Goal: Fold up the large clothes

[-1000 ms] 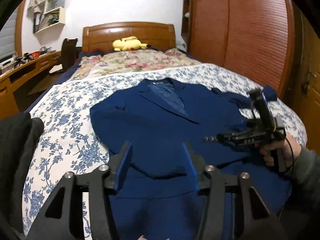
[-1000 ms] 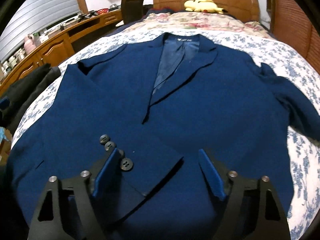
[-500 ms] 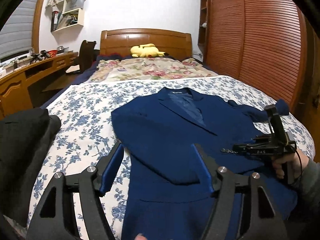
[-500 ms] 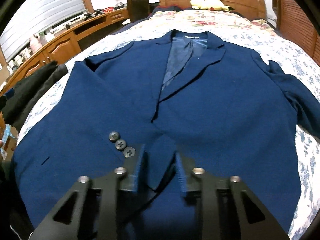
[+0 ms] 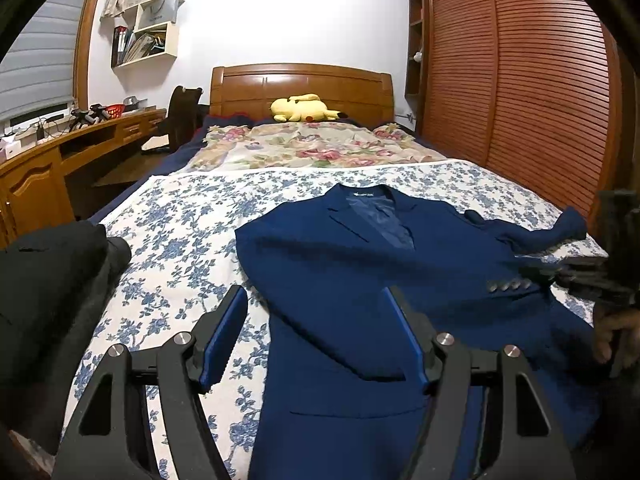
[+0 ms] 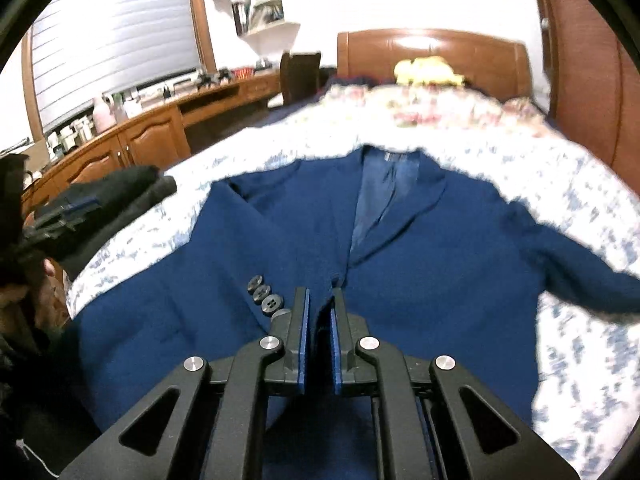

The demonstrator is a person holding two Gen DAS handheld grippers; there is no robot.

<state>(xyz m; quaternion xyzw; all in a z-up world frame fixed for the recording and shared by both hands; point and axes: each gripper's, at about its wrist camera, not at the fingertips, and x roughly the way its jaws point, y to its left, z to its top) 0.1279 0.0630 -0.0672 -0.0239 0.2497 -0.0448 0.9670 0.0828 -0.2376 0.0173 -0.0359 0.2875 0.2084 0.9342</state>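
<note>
Pinching sleeve cuff, bedspread clear leftward.

No text can be read. The navy blue suit jacket spread on the bed carries a small label with pale lettering inside its collar, too small and blurred to make out.

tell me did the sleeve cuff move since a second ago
Yes. The cuff, pinched in the closing right gripper, has lifted off the jacket front where it lay.
</note>
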